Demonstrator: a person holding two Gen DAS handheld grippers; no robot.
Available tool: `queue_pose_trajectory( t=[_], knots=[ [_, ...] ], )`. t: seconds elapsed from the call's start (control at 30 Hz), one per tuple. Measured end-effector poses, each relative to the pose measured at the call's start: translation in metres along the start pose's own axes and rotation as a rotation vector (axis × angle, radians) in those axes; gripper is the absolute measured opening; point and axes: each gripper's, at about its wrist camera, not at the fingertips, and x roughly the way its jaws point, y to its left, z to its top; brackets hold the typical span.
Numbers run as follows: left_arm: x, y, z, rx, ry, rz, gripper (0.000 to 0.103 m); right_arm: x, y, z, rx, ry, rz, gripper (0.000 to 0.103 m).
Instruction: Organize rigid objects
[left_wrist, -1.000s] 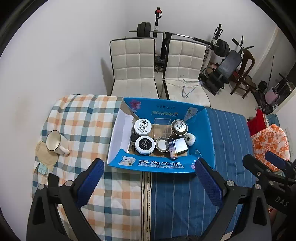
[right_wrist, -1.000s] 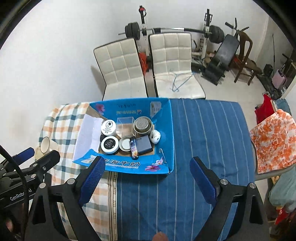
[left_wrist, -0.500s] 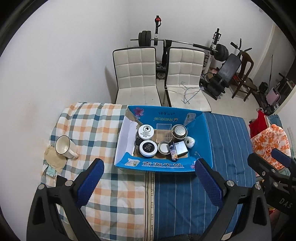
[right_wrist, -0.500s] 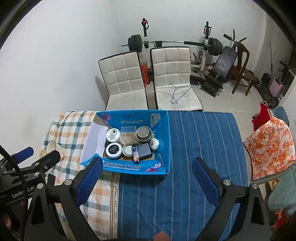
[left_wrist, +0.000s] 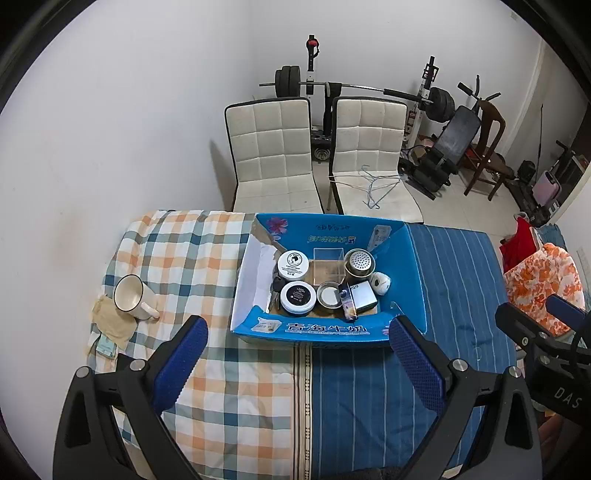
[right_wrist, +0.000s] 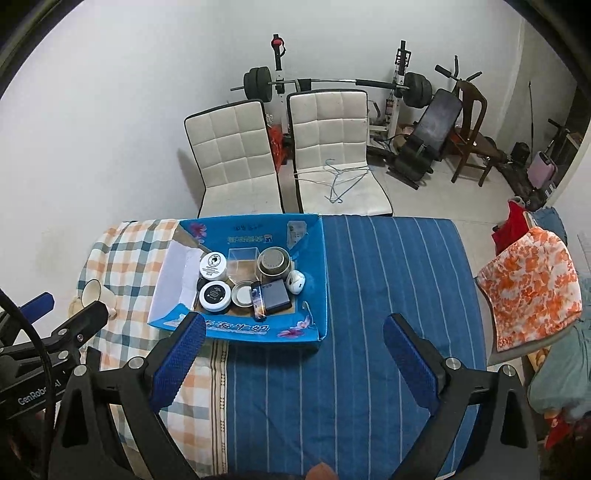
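- Overhead, both tools hang high above the table; neither touches anything.
- The left gripper (left_wrist: 297, 345) has its fingers spread wide, nothing between them. The right gripper (right_wrist: 293, 341) stands equally wide apart and empty.
- The task's things sit packed in the blue carton (left_wrist: 415, 266), which straddles the seam between the checked cloth (left_wrist: 184, 243) and the striped blue cloth (right_wrist: 388, 277).
- Inside: a white-lidded jar (left_wrist: 293, 263), a black-lidded jar (left_wrist: 297, 297), a small tin (left_wrist: 329, 294), a clear box (left_wrist: 328, 266), a steel strainer cup (left_wrist: 359, 262), a white mouse-like object (left_wrist: 380, 283), a dark flat case (right_wrist: 277, 294) and a slim tube (right_wrist: 257, 299).
- Key relation: the carton lies ahead of and below both tools. In the left wrist view it sits nearly centred between the fingers; in the right wrist view it falls left of centre.
- Judgement: the left tool looks better aligned for a straight descent; the right would need to shift leftwards.
- The carton's long axis runs across both views.
- A mug (left_wrist: 131, 297) lies apart on the checked cloth, outside the carton, nearer the left tool.
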Motion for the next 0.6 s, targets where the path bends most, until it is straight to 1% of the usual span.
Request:
queue_pose_trajectory(
  t=[0.33,0.6],
  knots=[
    [0.0025,0.0071,0.0012,-0.001,-0.007,0.003,0.101,-0.0067,0.0012,0.0002,-0.005,-0.017,-0.016,0.099],
    [0.0028,0.0107,0.0012,-0.002,0.0,0.007,0.101,-0.0028,0.0029,-0.002,-0.011,-0.001,-0.023,0.099]
  ],
)
